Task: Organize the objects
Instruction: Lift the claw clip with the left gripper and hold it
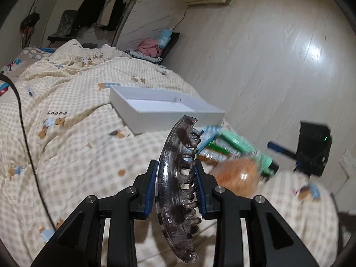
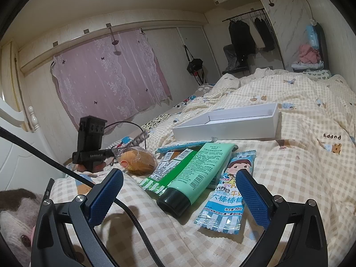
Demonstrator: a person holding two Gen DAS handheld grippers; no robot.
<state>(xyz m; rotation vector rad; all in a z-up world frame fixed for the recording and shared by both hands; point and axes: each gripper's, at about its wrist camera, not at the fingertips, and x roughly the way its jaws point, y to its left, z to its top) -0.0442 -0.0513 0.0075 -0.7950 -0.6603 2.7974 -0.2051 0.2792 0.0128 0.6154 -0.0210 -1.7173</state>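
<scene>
A: What lies ahead?

B: My bed (image 1: 77, 102), a white box (image 1: 160, 109) mid-frame.

A: Your grips?

B: My left hand-held gripper (image 1: 175, 191) clamps a hair claw (image 1: 175, 184), lower centre: light, rigid, slick, probably brittle, best held mid-spine. My right hand-held gripper (image 2: 180, 198) gapes empty.

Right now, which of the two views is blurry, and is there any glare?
Left wrist view: the green tube and wrapped bun smear with motion blur, the held hair clip stays sharp, and glare shines on the wall. Right wrist view: sharp, no glare, only fisheye bending.
</scene>
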